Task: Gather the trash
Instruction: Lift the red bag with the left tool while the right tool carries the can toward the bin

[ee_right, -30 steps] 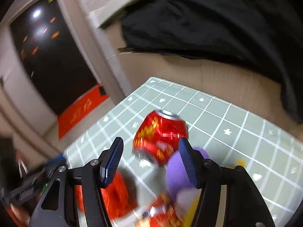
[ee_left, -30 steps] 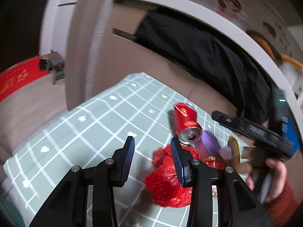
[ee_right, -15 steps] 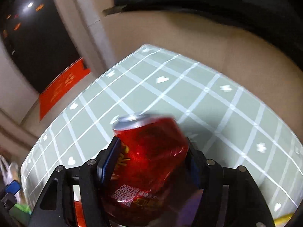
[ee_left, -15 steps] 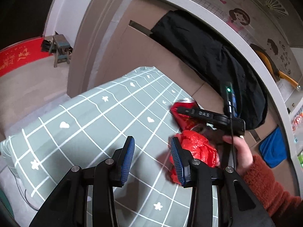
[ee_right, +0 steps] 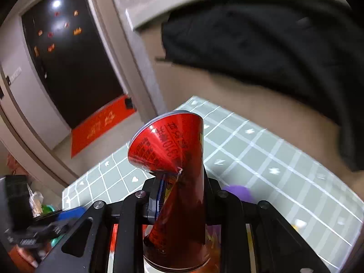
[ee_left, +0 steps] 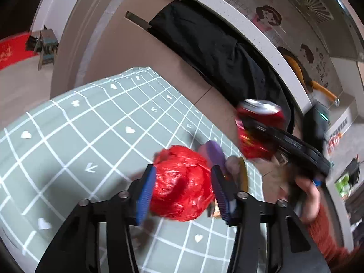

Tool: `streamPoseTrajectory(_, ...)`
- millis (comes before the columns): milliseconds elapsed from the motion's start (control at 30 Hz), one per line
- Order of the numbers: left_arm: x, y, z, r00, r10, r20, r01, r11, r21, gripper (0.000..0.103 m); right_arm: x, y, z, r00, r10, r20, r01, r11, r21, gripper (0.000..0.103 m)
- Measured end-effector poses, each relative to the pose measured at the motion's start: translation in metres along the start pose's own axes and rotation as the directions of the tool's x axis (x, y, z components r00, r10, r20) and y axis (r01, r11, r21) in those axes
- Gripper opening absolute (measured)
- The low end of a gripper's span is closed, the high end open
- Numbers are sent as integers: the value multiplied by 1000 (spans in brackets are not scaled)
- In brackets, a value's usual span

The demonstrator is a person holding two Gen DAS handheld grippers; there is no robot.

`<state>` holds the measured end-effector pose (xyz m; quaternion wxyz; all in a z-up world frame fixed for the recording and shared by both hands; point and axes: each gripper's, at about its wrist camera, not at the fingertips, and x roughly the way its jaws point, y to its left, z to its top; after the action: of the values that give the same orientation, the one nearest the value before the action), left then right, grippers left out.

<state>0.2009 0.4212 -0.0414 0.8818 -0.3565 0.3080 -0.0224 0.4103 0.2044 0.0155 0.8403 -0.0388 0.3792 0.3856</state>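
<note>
The right gripper is pinching a red can across its middle, hard enough that the can is creasing and folding at the waist. Crushing it like this is probably meant to make it smaller before it goes in with the rest of the trash. Seen from the left wrist, the can is being held up off the worktop, near the far right edge.

The left gripper is bracketing a crumpled red plastic bag that is sitting on the checked green cloth. Its fingers are spread to either side of the bag, close against it, but I cannot tell whether they are squeezing yet. The bag is likely either the next piece of litter or the sack for everything else.

A purple object and some yellow scraps are lying just beside the bag, still waiting.

The can is carrying Chinese characters in dark print, too warped and blurred to read. The red doormat is showing gold characters, also unreadable.
</note>
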Motion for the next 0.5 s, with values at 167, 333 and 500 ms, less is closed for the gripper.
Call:
streamPoseTrajectory(167, 24, -6, -3, 984, 180, 5, -181, 983, 31, 55, -70, -24, -25, 998, -44, 50, 44, 999, 14, 23)
streamPoseTrajectory(333, 45, -6, -20, 983, 155, -99, -156, 988, -6, 62, -117, -43, -65, 993, -105, 60, 104, 994, 22, 23)
streamPoseTrajectory(500, 48, -20, -29, 981, 154, -119, -164, 983, -86, 50, -150, -65, -104, 990, -126, 57, 121, 990, 77, 23)
